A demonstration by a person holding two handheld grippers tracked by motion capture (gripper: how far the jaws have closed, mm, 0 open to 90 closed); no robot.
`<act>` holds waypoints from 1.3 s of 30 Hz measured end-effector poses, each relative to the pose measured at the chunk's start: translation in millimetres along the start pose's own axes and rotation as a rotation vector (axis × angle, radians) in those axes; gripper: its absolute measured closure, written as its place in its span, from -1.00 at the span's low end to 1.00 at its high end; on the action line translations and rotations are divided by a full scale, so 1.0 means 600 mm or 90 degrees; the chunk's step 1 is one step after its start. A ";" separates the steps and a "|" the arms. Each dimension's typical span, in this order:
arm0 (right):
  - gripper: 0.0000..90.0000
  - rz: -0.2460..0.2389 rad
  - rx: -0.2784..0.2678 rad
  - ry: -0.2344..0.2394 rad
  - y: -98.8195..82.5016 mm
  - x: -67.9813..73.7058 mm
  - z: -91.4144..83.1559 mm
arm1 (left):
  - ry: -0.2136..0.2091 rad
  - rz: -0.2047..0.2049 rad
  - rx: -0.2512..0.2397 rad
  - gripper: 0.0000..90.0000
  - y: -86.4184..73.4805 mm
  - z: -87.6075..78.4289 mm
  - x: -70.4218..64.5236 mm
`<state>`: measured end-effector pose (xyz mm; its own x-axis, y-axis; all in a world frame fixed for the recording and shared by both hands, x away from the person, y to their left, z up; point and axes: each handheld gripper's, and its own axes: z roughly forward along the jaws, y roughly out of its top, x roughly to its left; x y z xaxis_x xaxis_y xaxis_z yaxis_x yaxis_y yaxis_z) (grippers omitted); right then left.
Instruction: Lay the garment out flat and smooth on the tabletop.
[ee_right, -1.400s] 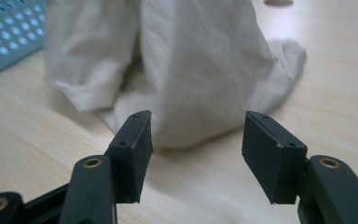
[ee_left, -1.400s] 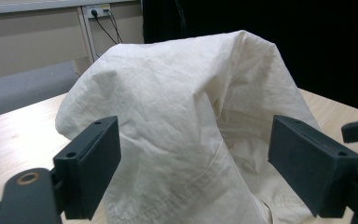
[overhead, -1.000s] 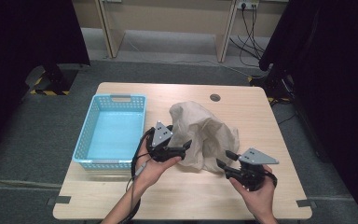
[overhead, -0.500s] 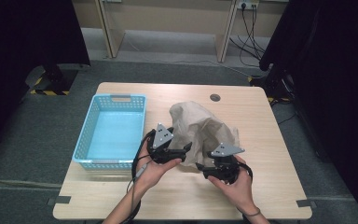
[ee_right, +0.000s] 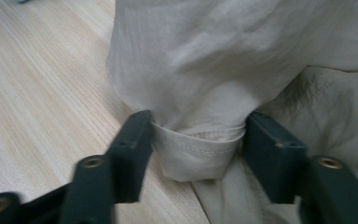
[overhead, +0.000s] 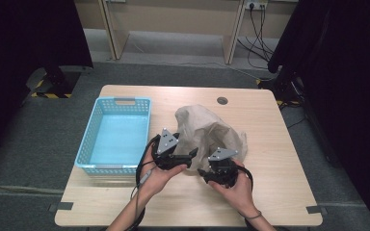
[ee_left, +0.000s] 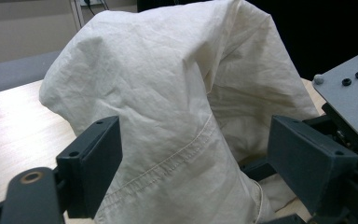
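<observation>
**Both tools at the near edge of the cloth heap, right one closing around a hem**

Going left to right across the desk (overhead: 125, 202) from the high view: the light blue basket (overhead: 90, 159) sits on the left half, long side running away from you, with nothing I can make out inside it. Just right of it is your left tool (overhead: 189, 155), held in your left hand (overhead: 160, 177) and pointing sideways at the crumpled beige cloth (overhead: 207, 126). In the left gripper view its jaws stand wide apart with a tall fold of that cloth (ee_left: 168, 102) rising between and beyond them – the pads aren't pressing on it, so it's open and holds nothing.

The cloth itself is bunched up in a mound around the middle of the desk, a bit right of centre, apart from the basket, with a stitched seam running across the near side.

Next comes your right tool (overhead: 203, 172), in your right hand (overhead: 236, 186), low at the cloth's near edge and very close to the left tool. Its jaws have just been closing. In the right gripper view a folded, stitched hem of the cloth (ee_right: 198, 156) sits squarely between them, with both pads right up against the fabric – I can't tell for sure whether they're already squeezing it or only touching. The hem's lower edge is right at the wood.

Beyond the cloth, toward the far edge, there's a small round cable port (overhead: 222, 100) in the desktop.
</observation>
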<state>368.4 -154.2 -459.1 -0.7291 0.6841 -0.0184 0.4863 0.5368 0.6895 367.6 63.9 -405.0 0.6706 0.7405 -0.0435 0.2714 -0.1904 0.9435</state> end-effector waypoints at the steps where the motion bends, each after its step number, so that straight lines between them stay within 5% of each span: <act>1: 0.15 0.006 0.007 -0.003 -0.001 0.000 0.001 | 0.001 0.000 0.001 -0.61 -0.001 0.000 0.000; 10: 0.87 0.018 -0.013 0.006 -0.004 -0.007 -0.010 | 0.001 -0.002 0.002 -0.61 -0.004 0.001 0.000; 16: 0.91 0.034 -0.027 0.021 0.001 -0.012 -0.028 | 0.002 0.002 -0.001 -0.61 -0.003 0.000 -0.001; 20: 0.92 0.045 -0.093 0.022 0.027 -0.023 -0.089 | 0.005 -0.001 -0.006 -0.61 -0.002 -0.001 0.002; 28: 0.92 0.063 -0.160 0.001 0.063 -0.057 -0.154 | 0.004 0.000 0.001 -0.61 -0.003 0.006 0.002; 39: 0.92 0.088 -0.190 -0.017 0.078 -0.092 -0.190 | 0.001 -0.010 0.094 -0.54 -0.033 0.044 0.006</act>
<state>376.7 -223.0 -343.5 -0.6512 0.7553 0.0733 0.4137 0.2723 0.8687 382.8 53.2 -432.7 0.6646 0.7450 -0.0575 0.3810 -0.2717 0.8837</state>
